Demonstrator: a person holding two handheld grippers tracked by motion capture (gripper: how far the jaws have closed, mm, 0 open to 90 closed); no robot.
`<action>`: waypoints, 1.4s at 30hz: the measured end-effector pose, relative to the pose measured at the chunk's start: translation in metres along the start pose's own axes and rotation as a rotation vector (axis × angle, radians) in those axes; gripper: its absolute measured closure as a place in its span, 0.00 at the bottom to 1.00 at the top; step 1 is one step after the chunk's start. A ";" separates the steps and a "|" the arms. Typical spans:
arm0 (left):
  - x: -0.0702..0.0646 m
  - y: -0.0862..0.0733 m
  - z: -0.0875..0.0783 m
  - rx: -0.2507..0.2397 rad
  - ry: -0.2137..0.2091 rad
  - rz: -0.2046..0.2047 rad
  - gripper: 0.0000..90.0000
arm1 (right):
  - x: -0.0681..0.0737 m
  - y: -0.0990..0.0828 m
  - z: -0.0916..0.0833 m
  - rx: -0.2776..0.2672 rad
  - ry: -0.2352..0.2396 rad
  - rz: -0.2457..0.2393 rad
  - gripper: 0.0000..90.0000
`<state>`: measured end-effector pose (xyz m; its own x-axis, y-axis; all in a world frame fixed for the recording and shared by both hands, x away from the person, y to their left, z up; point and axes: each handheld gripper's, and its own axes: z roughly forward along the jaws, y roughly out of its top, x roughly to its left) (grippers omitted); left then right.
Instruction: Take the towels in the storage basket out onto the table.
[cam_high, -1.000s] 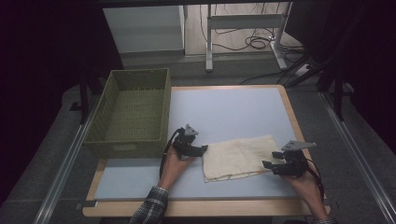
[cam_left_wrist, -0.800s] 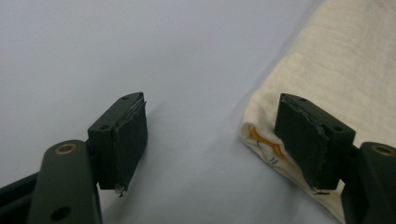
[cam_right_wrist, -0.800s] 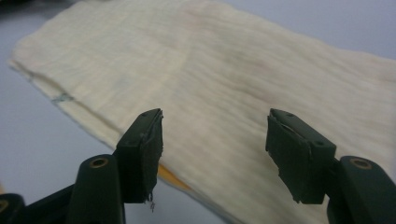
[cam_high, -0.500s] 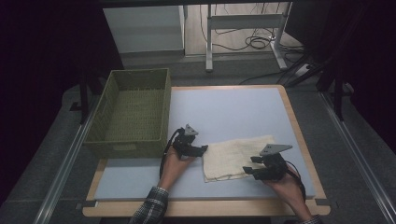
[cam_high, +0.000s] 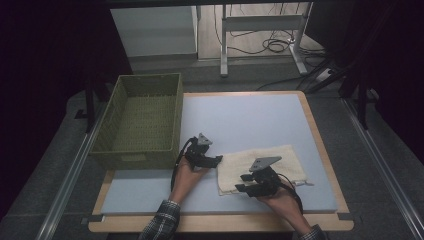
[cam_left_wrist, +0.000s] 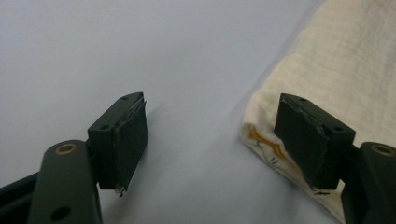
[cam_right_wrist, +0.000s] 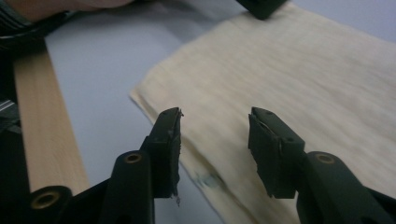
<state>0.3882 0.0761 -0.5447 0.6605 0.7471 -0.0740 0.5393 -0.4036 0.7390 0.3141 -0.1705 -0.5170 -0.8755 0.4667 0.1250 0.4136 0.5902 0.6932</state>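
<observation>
The cream folded cotton cloth (cam_high: 260, 167) lies flat near the table's front edge, long axis running left to right. The right gripper (cam_high: 248, 188) hovers at its near edge, jaws spread; the left gripper (cam_high: 218, 160), jaws spread, sits at its left corner. Open pale-blue tabletop (cam_high: 245, 120) lies beyond, the green woven basket (cam_high: 140, 120) far left.

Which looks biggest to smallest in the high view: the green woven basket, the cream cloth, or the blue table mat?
1. The pale blue table mat, biggest by far.
2. The green woven basket.
3. The cream folded cloth, smallest, though a gripper hides part of it.
</observation>
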 end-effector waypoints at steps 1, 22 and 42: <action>0.000 0.000 0.000 0.000 0.000 -0.001 0.29 | 0.003 0.003 0.003 0.006 0.004 -0.006 0.62; 0.000 0.000 0.000 0.001 -0.001 0.003 0.29 | 0.047 0.020 0.041 0.062 -0.085 -0.159 0.82; -0.004 -0.003 -0.016 -0.038 -0.034 -0.056 0.97 | 0.041 0.024 0.044 0.020 -0.036 -0.091 0.93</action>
<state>0.3761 0.0826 -0.5357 0.6481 0.7490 -0.1381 0.5560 -0.3414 0.7578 0.2994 -0.1078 -0.5264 -0.9003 0.4337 0.0363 0.3380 0.6444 0.6860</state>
